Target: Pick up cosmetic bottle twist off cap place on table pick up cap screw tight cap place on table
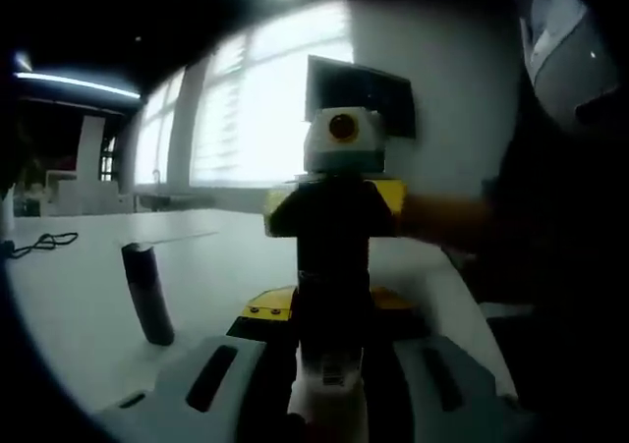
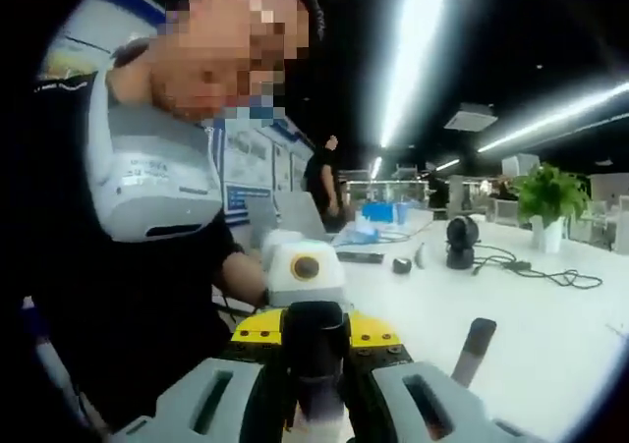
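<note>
The cosmetic bottle (image 1: 329, 392) is sitting pinched in the left claw (image 1: 329, 369), its pale end closest to the lens. Its long axis is running straight away toward 12 o'clock. There the right claw (image 2: 314, 384) is meeting it head-on and looks clamped around the dark cap (image 2: 314, 343). Both claws are lying on one line, so the twist is likely turning about that shared axis. A dark cylinder (image 1: 147, 304) is standing on the counter (image 1: 79, 296) at 9 o'clock, well apart.
</note>
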Demonstrator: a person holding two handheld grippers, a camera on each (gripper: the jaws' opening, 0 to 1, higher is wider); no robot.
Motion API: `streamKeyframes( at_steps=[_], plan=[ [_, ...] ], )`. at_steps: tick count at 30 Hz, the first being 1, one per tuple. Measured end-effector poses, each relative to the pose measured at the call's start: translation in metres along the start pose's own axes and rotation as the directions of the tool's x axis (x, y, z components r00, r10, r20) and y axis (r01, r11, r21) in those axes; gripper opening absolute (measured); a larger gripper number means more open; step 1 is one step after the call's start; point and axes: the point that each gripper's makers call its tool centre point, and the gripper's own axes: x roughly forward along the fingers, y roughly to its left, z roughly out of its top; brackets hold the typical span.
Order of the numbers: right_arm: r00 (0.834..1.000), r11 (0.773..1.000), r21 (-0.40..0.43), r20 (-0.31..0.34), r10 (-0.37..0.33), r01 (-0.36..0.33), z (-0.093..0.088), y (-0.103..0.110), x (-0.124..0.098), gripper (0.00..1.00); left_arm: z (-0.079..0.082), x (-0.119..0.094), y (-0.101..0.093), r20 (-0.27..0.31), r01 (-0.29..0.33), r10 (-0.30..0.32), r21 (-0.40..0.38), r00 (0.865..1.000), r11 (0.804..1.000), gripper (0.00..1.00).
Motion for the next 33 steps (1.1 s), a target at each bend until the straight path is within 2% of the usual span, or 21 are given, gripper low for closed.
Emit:
streamKeyframes(
  at_steps=[13,24,25,26,27,28,31,33],
  plan=[
    [0.994,0.994,0.002,-0.014,0.109,-0.109,-0.0002,0.0008,0.0000,0.14,-0.0004,-0.0006,-0.0011,0.002,0.000,0.000,-0.003,1.000,1.000,0.14],
    [0.994,0.994,0.014,-0.017,0.108,-0.108,-0.0005,0.0032,-0.0030,0.15,-0.0008,-0.0013,-0.0043,0.002,0.013,-0.013,-0.002,1.000,1.000,0.14],
    [0.995,0.995,0.022,-0.022,0.097,-0.096,-0.0017,0.0020,-0.0037,0.18,-0.0007,-0.0014,-0.0044,0.002,0.013,-0.013,-0.003,1.000,1.000,0.14],
    [0.996,0.996,0.021,-0.026,0.083,-0.083,-0.0039,0.0018,-0.0040,0.27,-0.0007,-0.0015,-0.0045,0.002,0.013,-0.013,-0.002,1.000,1.000,0.14],
    [0.997,0.997,0.022,-0.021,0.076,-0.076,-0.0047,0.0024,-0.0045,0.40,-0.0007,-0.0016,-0.0045,0.003,0.012,-0.012,0.001,1.000,1.000,0.14],
    [0.997,0.997,0.029,-0.016,0.074,-0.074,-0.0052,0.0031,-0.0051,0.46,-0.0007,-0.0017,-0.0046,0.003,0.011,-0.011,0.001,1.000,1.000,0.14],
    [1.000,1.000,0.017,0.002,0.004,-0.004,-0.0056,-0.0021,-0.0058,0.42,-0.0005,-0.0018,-0.0050,0.003,0.010,-0.010,0.002,1.000,1.000,0.14],
    [1.000,1.000,0.025,0.019,-0.012,0.012,-0.0041,0.0004,-0.0049,0.43,-0.0004,-0.0018,-0.0054,0.003,0.010,-0.010,0.002,1.000,1.000,0.14]
  ],
)
